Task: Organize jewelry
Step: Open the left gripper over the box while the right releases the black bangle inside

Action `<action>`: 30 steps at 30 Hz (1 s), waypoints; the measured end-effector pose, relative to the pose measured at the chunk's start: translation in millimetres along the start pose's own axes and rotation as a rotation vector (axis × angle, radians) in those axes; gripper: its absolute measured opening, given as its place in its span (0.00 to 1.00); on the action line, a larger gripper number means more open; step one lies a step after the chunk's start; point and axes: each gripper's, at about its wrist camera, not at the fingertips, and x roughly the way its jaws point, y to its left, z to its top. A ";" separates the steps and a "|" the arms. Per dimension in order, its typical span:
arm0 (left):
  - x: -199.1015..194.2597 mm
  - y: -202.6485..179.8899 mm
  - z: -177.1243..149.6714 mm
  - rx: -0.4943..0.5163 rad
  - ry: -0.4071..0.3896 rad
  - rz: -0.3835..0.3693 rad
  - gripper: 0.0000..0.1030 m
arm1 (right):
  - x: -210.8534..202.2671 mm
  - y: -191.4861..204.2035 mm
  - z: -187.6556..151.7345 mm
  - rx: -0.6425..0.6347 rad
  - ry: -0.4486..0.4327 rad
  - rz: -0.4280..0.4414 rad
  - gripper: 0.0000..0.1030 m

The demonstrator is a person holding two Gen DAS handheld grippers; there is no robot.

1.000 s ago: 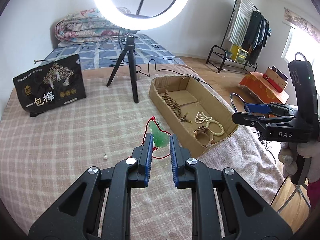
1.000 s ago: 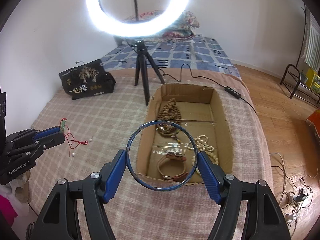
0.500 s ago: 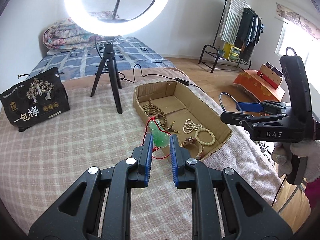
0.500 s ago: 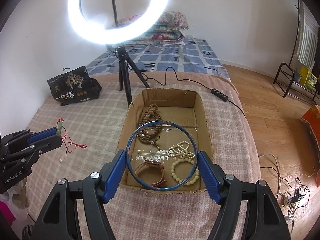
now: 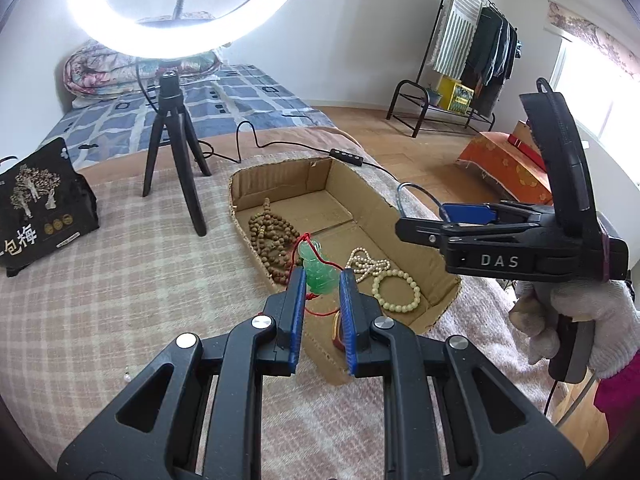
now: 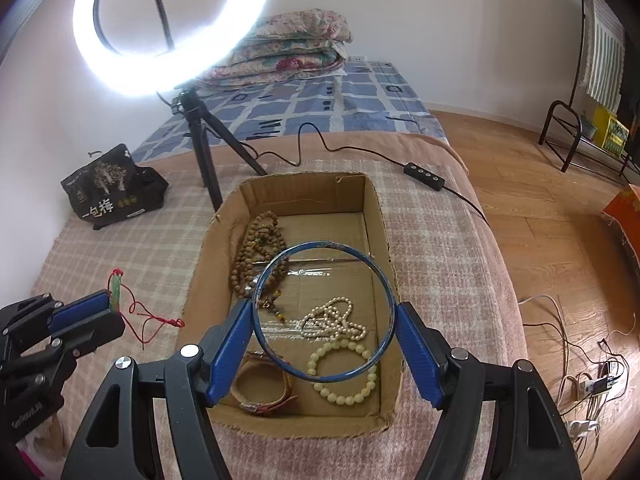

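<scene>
A: Starting on your left, you're pinching the green jade pendant (image 5: 317,273) in your left gripper (image 5: 320,280), jaws pressed onto it from both sides, its red cord (image 6: 146,322) dangling below. In the right wrist view it's hanging beside the cardboard box (image 6: 218,236), over the checked blanket (image 6: 132,248).

B: And in the left wrist view you're holding that pendant in front of the box's near end, with the brown prayer beads (image 5: 272,240) showing just behind it.

A: Moving across, the box is sitting on the blanket with the prayer beads lying along its left side, the pearl necklace (image 6: 334,320) in the middle, the pale bead bracelet (image 6: 344,372) toward the near right, and a leather band (image 6: 260,390) in the near left corner.

B: Over on your right, you're gripping the blue bangle (image 6: 325,311) in your right gripper (image 6: 325,354), jaws spread wide and pressing on its outer rim. It's hovering above the box, its hoop framing the pearls.

A: Behind it all, the ring light (image 6: 172,28) is glowing on its tripod.
</scene>
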 end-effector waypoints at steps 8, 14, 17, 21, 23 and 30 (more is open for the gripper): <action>22.6 -1.0 7.3 -0.021 0.012 -0.004 0.15 | 26.4 -7.2 14.1 0.016 0.015 -0.014 0.71; 33.5 -0.7 6.1 -0.021 0.025 -0.007 0.15 | 41.4 -11.4 25.4 0.033 0.018 -0.022 0.72; 35.8 -0.2 5.5 -0.020 0.038 -0.032 0.15 | 44.6 -12.7 27.4 0.043 0.017 -0.029 0.72; 35.1 -2.4 4.3 -0.013 0.039 -0.024 0.33 | 45.9 -12.7 27.2 0.044 0.022 -0.039 0.76; 33.0 -2.8 3.8 -0.018 0.025 -0.020 0.49 | 44.5 -12.5 26.9 0.042 0.014 -0.052 0.83; 26.4 -8.1 2.7 0.001 0.022 -0.003 0.57 | 36.7 -10.7 23.6 0.044 -0.001 -0.070 0.94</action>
